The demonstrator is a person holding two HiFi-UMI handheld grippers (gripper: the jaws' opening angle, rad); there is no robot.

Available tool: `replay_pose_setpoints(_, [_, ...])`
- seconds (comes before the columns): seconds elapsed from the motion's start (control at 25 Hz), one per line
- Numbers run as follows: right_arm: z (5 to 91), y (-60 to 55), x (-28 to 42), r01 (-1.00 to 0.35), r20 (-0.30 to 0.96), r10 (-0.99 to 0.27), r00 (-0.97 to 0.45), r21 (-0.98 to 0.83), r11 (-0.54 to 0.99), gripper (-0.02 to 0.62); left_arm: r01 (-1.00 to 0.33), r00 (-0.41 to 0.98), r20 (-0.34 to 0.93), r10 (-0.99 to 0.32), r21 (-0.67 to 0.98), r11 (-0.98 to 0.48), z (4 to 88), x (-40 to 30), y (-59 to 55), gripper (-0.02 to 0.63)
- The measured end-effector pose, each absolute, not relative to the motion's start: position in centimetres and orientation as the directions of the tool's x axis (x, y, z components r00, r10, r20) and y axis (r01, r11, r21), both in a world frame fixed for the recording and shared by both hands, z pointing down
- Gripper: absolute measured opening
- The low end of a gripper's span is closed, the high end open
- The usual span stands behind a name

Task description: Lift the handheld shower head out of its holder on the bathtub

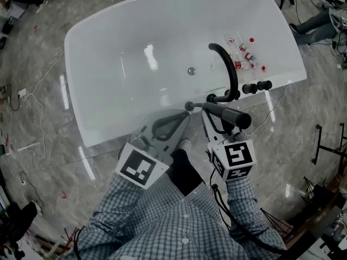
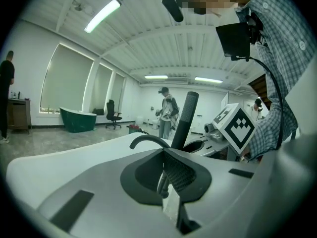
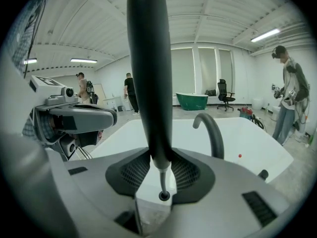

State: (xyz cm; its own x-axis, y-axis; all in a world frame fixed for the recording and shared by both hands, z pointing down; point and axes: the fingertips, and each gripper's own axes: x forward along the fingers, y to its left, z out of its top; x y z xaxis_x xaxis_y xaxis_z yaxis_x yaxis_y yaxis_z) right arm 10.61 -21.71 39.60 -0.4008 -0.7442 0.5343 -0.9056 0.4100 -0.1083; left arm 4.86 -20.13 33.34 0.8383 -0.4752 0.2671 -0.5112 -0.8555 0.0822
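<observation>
Grips the shower head (image 1: 233, 115) in the right gripper (image 1: 212, 115), mesh pads clamped on either side of its black handle. Holds it over the near rim of the tub (image 1: 108, 58), just in front of the faucet (image 1: 232, 72) base and near the two knobs (image 1: 256, 86), with the handle lying crosswise in the head view. Cannot tell from above whether it touches the rim. In the right gripper view, shows that handle rising straight up from between the jaws, a thin hose (image 3: 162, 180) leaving its foot toward the camera, and the faucet arching just to the right above the white basin.

Carries the left gripper (image 1: 184, 117) beside the right one, a little apart, tips pointing at the same stretch of rim. Has its jaws together, tips meeting. Shows a thin dark stem low in the slit between the pads, but cannot tell whether it is pinched. In the left gripper view, catches the shower head upright just beyond the tips, with the right gripper to its right.

Shows a few red-capped bottles (image 1: 245, 56) lying on the tub's far right ledge, well apart from both grippers. Shows also a drain (image 1: 191, 71) in the tub floor, checked sleeves (image 1: 162, 226) at the bottom of the head view, and, far back in the room, a green tub (image 3: 190, 100) and standing people (image 2: 167, 112).
</observation>
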Motion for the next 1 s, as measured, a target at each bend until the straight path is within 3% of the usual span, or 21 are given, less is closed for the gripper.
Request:
replay_pose_setpoints(0.48, [32.0, -21.3, 10.9, -0.896, 0.460, -0.783, -0.419, -0.074, 0.437, 0.123, -0.534, 0.842, 0.160, -0.515, 0.108, -0.839, 26.4, 5.2, -19.6, 0.005])
replay_pose_setpoints(1.0, [22.8, -20.5, 12.3, -0.917, 0.292, -0.876, -0.383, -0.004, 0.400, 0.123, -0.554, 0.832, 0.070, -0.551, 0.054, -0.831, 19.8, 4.8, -19.8, 0.005])
